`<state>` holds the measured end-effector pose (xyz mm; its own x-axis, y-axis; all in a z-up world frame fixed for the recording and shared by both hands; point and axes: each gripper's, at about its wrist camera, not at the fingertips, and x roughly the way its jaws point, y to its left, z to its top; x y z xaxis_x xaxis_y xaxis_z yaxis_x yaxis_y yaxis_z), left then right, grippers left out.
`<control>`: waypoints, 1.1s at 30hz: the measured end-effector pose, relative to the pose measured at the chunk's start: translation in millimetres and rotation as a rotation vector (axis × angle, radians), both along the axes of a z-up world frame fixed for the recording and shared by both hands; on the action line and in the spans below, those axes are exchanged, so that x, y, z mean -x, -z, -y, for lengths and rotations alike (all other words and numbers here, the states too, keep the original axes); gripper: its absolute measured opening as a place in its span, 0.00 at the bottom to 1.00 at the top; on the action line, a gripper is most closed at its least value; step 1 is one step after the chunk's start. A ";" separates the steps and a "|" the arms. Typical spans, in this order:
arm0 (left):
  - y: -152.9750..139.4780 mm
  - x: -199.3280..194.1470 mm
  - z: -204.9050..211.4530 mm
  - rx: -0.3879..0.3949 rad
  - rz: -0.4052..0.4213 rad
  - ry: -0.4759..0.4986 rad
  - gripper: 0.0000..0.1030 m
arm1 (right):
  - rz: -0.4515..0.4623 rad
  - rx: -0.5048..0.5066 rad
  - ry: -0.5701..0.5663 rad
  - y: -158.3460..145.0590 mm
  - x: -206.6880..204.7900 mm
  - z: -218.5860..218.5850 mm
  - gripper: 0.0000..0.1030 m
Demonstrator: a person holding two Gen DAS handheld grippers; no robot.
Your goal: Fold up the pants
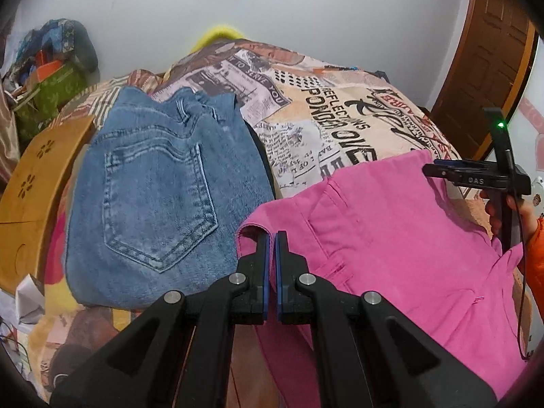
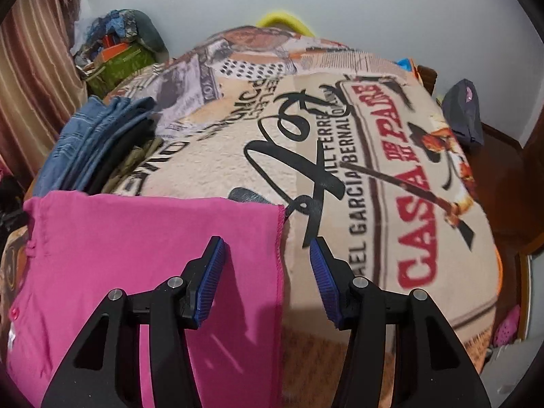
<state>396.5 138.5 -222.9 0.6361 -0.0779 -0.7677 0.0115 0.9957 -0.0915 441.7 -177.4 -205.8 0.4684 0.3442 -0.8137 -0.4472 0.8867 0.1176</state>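
Pink pants (image 1: 391,238), fold in progress on bed (image 2: 374,176).
Left gripper (image 1: 271,238) clamped on near-left corner; right gripper (image 2: 268,265) spread apart, likely must grasp the hem next.

right claw (image 2: 268,272): jaws spread wide, straddling right hem of pink pants (image 2: 153,255) | pants flat on printed blanket (image 2: 391,176) | folded clothes stack (image 2: 98,149) upper left, behind pants

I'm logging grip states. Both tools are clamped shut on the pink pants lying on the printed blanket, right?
Not quite. Only the left tool is shut on the pink pants. The right wrist view shows the right tool open, its fingers spread over the pants' edge and the printed blanket.
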 end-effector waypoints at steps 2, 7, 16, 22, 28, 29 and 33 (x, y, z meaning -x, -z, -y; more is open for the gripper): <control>2.4 -0.8 1.6 -0.001 -0.002 0.004 0.02 | -0.006 0.003 -0.002 6.2 -2.4 -4.0 0.44; -4.2 0.1 7.0 -0.020 0.006 0.011 0.02 | 0.011 -0.004 -0.043 2.3 5.6 -15.2 0.04; -63.0 19.1 12.0 -0.011 0.098 0.002 0.02 | 0.163 -0.102 -0.008 -69.8 38.0 6.3 0.03; -103.7 52.9 30.3 -0.024 0.162 0.045 0.02 | 0.252 -0.148 -0.023 -126.6 83.3 18.9 0.03; -130.1 97.5 40.4 -0.018 0.189 0.075 0.02 | 0.299 -0.183 -0.020 -161.2 143.7 37.4 0.03; -132.9 106.9 40.8 -0.015 0.192 0.083 0.02 | 0.301 -0.189 -0.019 -163.4 149.9 40.2 0.03; -139.4 151.1 44.9 -0.027 0.205 0.111 0.02 | 0.310 -0.247 -0.007 -173.8 190.6 61.9 0.03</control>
